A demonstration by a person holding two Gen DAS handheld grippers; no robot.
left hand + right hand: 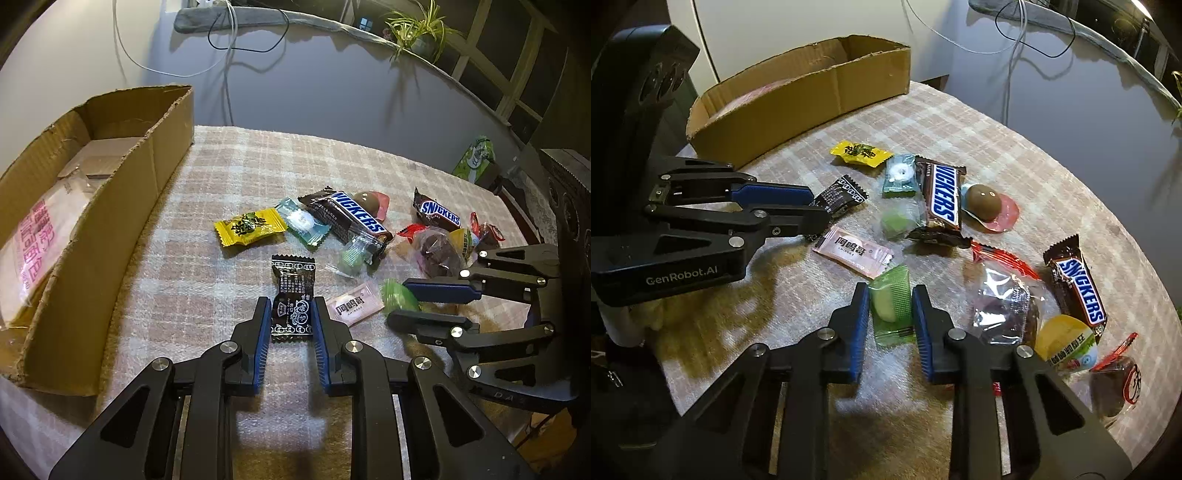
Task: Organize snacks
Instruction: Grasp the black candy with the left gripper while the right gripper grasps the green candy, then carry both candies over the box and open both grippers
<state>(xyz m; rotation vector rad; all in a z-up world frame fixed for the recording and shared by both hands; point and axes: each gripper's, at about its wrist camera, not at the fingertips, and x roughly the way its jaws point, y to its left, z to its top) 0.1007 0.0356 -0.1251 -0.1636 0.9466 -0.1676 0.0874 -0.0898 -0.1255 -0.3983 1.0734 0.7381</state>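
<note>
The black candy packet lies flat on the checked cloth between the left claw's blue pads, which press its sides: clenched on it. The green candy packet, translucent and ridged, sits between the right claw's fingers, likewise gripped.

White capitals on a blue band read "SNICKERS" on the long brown bar and again on the shorter Snickers bar lying well apart from it. The side plate of the left gripper carries "GenRobot.AI" in pale letters. The pink sachet bears large Chinese characters above a small Latin line, too small to read. Chinese print, not legible, also marks the black wrapper, the yellow wrapper, the yellow-lidded cup and the pink-printed bag in the cardboard box.
</note>
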